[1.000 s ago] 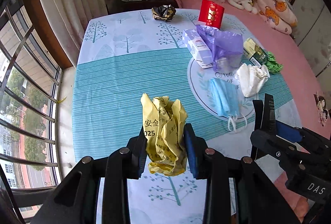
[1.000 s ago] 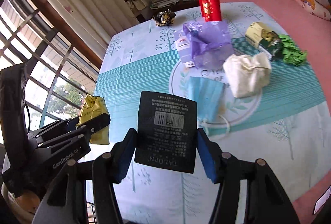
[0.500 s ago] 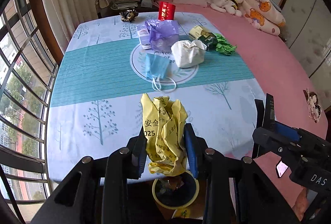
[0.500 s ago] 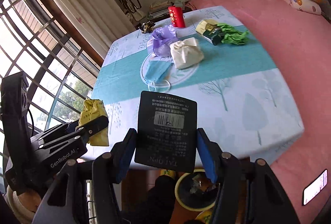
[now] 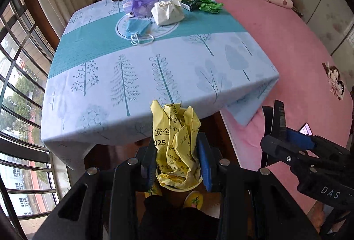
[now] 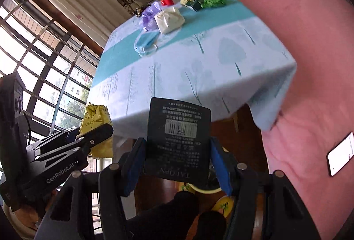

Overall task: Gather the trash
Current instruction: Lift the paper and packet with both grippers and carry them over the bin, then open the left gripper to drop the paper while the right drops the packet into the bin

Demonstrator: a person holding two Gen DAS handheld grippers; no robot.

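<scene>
The left gripper [image 5: 177, 164] clamps a yellow wrapper [image 5: 174, 147]. The right gripper [image 6: 177, 162] clamps a black packet [image 6: 178, 140], both past the table [image 5: 132, 76] edge.

I see crinkled, thin yellow paper [image 5: 176, 147] between my left gripper's [image 5: 177, 164] matt black plastic fingers with blue rubbery pads [image 5: 204, 164]. My right gripper [image 6: 177, 164] clamps a flat, matt black card packet [image 6: 178, 142]. The tablecloth [image 5: 132, 76] looks like smooth printed cloth; the bedspread [image 5: 287, 45] is soft pink fabric.
</scene>
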